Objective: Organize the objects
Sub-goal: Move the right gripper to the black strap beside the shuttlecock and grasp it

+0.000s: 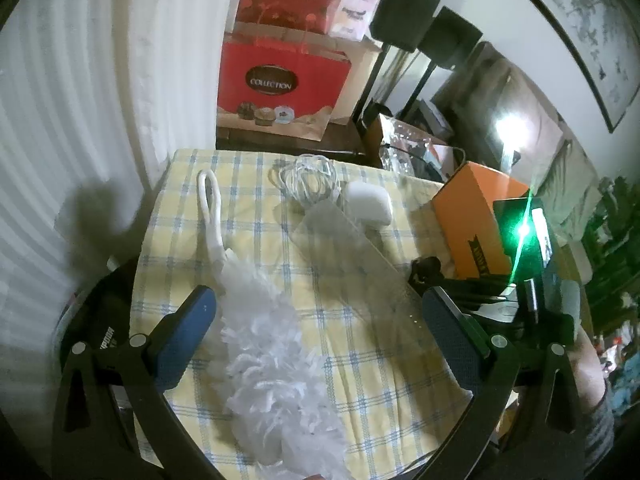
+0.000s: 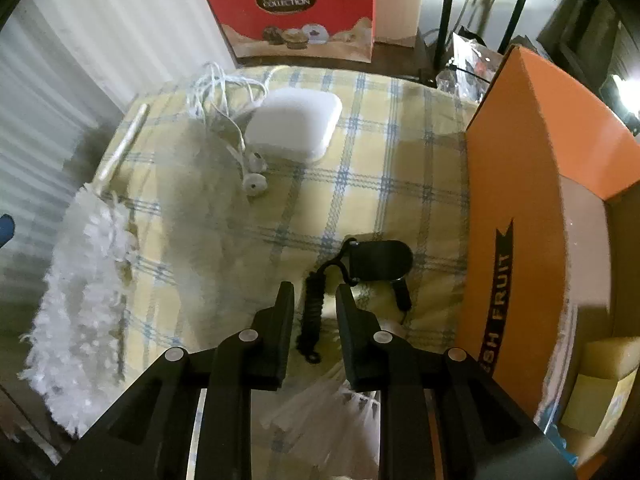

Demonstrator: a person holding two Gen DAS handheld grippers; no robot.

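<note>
My right gripper (image 2: 315,288) points steeply down at the checked tablecloth (image 2: 380,160). Its black fingers stand a narrow gap apart with a black braided lanyard (image 2: 314,312) lying between them; a sliver of cloth shows on both sides of the cord. The lanyard runs to a black key fob (image 2: 380,260) just beyond the fingertips. My left gripper (image 1: 319,294) is wide open, its blue pads (image 1: 188,328) straddling a white fluffy duster (image 1: 272,352) without touching it. The lanyard (image 1: 426,268) shows by the left gripper's right finger.
White earphones (image 2: 256,176) and a white square case (image 2: 296,124) lie at the table's far side, a clear plastic sheet (image 1: 348,248) in the middle. An open orange cardboard box (image 2: 540,200) stands right of the fob. A red paper bag (image 2: 296,12) stands behind the table.
</note>
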